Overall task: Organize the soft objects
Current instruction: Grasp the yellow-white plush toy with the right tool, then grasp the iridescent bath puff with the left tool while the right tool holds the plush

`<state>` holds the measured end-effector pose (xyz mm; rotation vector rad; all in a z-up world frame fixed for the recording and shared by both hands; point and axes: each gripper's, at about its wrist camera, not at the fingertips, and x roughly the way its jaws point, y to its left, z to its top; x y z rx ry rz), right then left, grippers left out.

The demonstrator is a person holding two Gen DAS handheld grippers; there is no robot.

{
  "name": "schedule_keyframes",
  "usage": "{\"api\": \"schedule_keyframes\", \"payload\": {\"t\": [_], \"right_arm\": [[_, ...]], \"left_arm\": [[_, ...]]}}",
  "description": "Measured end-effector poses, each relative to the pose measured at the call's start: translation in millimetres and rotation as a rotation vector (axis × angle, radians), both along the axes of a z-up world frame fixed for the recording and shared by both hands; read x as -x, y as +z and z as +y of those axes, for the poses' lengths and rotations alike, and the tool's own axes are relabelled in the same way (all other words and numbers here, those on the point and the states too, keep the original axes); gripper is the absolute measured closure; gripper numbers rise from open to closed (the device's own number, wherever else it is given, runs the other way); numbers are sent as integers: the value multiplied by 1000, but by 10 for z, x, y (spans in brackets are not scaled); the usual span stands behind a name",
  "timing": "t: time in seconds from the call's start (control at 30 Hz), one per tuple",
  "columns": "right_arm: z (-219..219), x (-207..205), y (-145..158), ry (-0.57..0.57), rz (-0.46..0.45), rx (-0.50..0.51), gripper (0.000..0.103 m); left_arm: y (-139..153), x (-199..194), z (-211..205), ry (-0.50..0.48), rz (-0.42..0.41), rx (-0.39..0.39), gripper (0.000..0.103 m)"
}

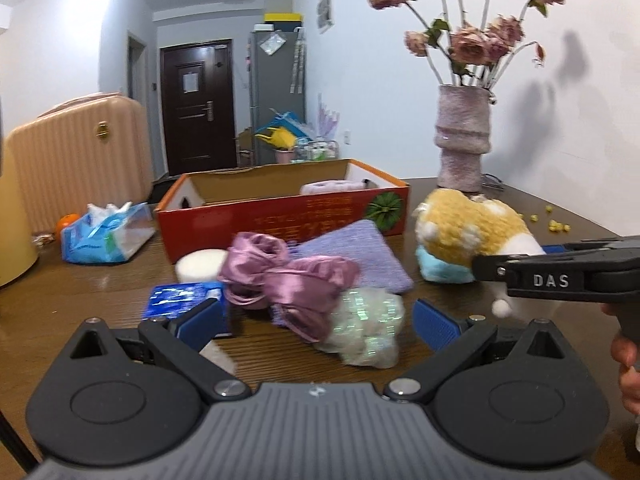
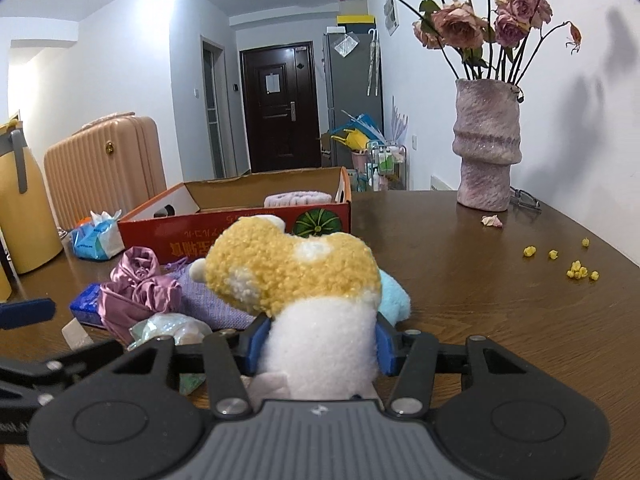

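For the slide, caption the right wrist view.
Right gripper clamps yellow-and-white fuzzy plush toy before open red cardboard box.

Right gripper (image 2: 320, 344) with both blue pads pressed against the white part of a yellow-and-white plush toy (image 2: 296, 276). Beyond the toy: red cardboard box (image 2: 240, 232), open-topped, on the brown table (image 2: 480, 300). Left of the toy: crumpled purple satin cloth (image 2: 136, 284) beside a lavender knitted cloth (image 2: 208, 300).
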<state>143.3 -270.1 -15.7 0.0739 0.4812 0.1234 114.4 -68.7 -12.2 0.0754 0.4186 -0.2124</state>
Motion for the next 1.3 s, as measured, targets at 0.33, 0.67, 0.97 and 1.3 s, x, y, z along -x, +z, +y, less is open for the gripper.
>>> {"api": "schedule_keyframes", "payload": {"t": [0.33,0.67,0.97,1.3], "right_arm": [[-232,55,35,-30,-24,-13,51],[-392,56,25,-51,-22,-17,51],[-362,47,14,-44,-14,-8,51],[-354,13,-4,-50,-2,2,51]], "left_arm": [[-66,-97,-359,-95,18,-26,9],[-154,-370,-479,-76,93,-26,14],[-233,-633,-481,-70,191,6,28],[-290,-772,-451,-102,257,52,54]]}}
